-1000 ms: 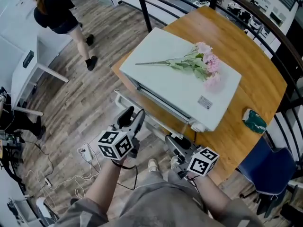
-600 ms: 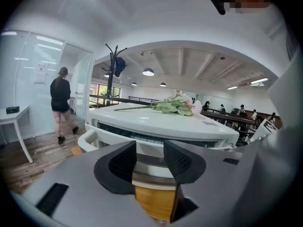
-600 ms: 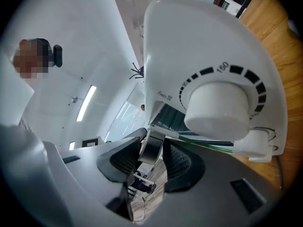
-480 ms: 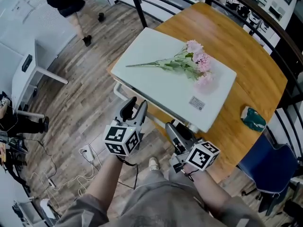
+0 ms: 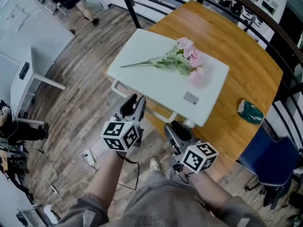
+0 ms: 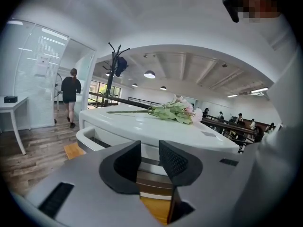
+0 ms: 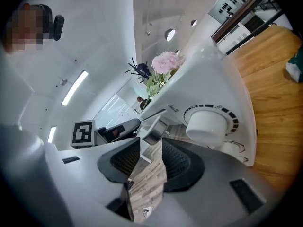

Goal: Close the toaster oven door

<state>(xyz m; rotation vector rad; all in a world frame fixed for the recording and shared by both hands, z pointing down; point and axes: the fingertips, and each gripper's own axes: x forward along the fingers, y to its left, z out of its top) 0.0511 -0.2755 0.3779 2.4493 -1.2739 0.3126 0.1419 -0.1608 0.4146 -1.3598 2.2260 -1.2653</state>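
Clr floor under door; flowers atop oven.

Left gripper and right gripper: grey bodies, black ribbed pads, white cubes with black square markers, jaws closing on nothing. Grey clothing.
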